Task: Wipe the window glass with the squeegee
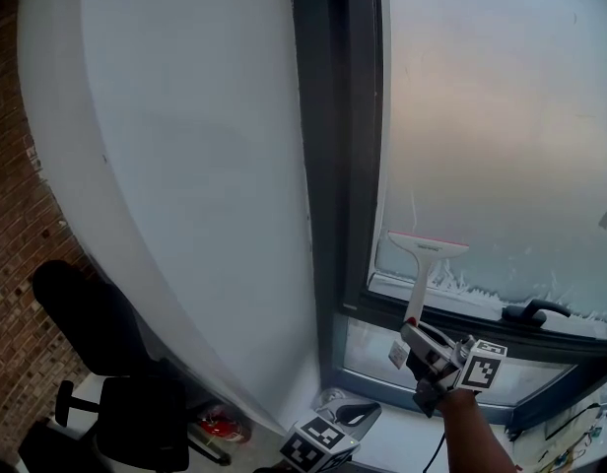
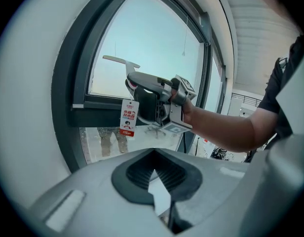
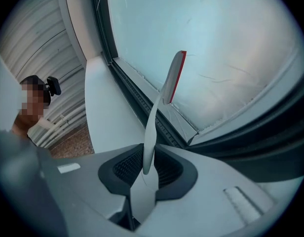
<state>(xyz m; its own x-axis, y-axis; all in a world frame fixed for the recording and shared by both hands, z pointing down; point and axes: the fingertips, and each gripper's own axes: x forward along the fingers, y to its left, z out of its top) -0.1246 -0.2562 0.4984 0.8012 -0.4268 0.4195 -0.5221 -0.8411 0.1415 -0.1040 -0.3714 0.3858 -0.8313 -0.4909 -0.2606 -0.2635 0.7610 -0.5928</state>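
A white squeegee (image 1: pixel 426 248) with a pink-red blade edge rests against the lower left of the frosted window glass (image 1: pixel 501 136), just above the frame. Its handle runs down into my right gripper (image 1: pixel 414 339), which is shut on it. In the right gripper view the handle of the squeegee (image 3: pixel 162 98) rises from between the pads of the right gripper (image 3: pixel 146 171) toward the pane. The left gripper view shows the right gripper (image 2: pixel 142 90) from the side, with a paper tag (image 2: pixel 128 117) hanging off it. My left gripper (image 1: pixel 355 415) sits low by the sill, shut and holding nothing.
A dark window frame (image 1: pixel 338 166) separates the glass from a broad white curved wall (image 1: pixel 185 166). A black window handle (image 1: pixel 535 311) sits on the lower frame. Soapy streaks (image 1: pixel 461 286) line the pane's bottom. A black office chair (image 1: pixel 116 372) and brick wall (image 1: pixel 18 244) lie left.
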